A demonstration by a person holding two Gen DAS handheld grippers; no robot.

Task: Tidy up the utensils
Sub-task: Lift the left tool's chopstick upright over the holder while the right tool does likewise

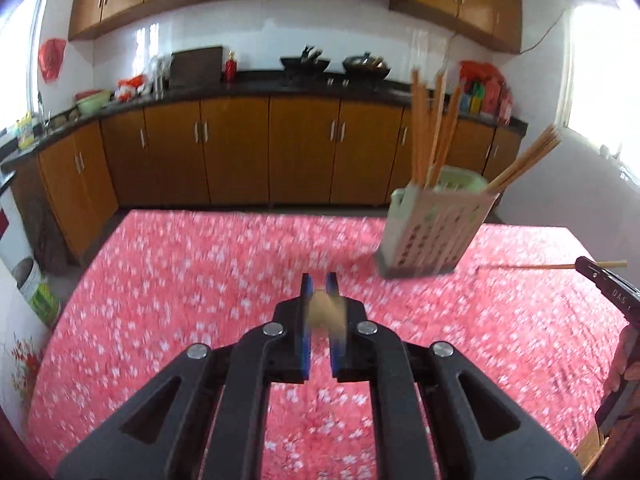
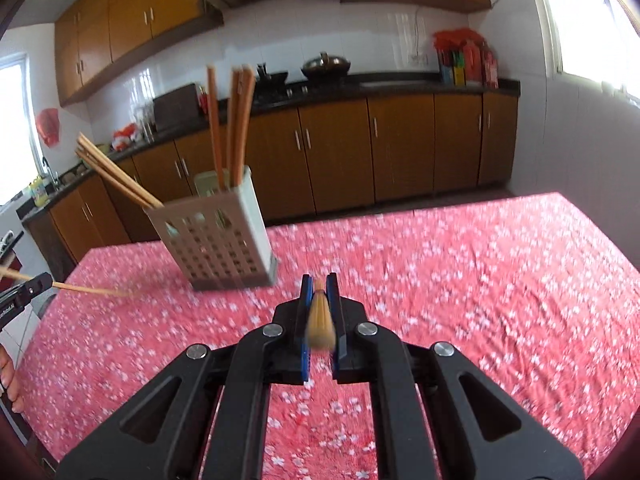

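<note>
A beige slotted utensil holder (image 1: 434, 228) stands on the red floral tablecloth (image 1: 180, 280), with several wooden chopsticks (image 1: 430, 128) leaning in it. It also shows in the right wrist view (image 2: 218, 236), with its chopsticks (image 2: 236, 120). My left gripper (image 1: 320, 286) is shut on a wooden chopstick (image 1: 326, 310), seen end-on and blurred. My right gripper (image 2: 319, 284) is shut on a wooden chopstick (image 2: 320, 316). The right gripper also shows in the left wrist view (image 1: 588, 266), with its chopstick (image 1: 532, 267) pointing toward the holder. The left gripper shows in the right wrist view (image 2: 36, 283), with its chopstick (image 2: 88, 290).
Brown kitchen cabinets (image 1: 240, 148) and a dark counter (image 1: 260, 86) with woks (image 1: 366, 65) run behind the table. A white bucket (image 1: 36, 288) stands on the floor at the left. The far table edge (image 1: 256, 213) lies just behind the holder.
</note>
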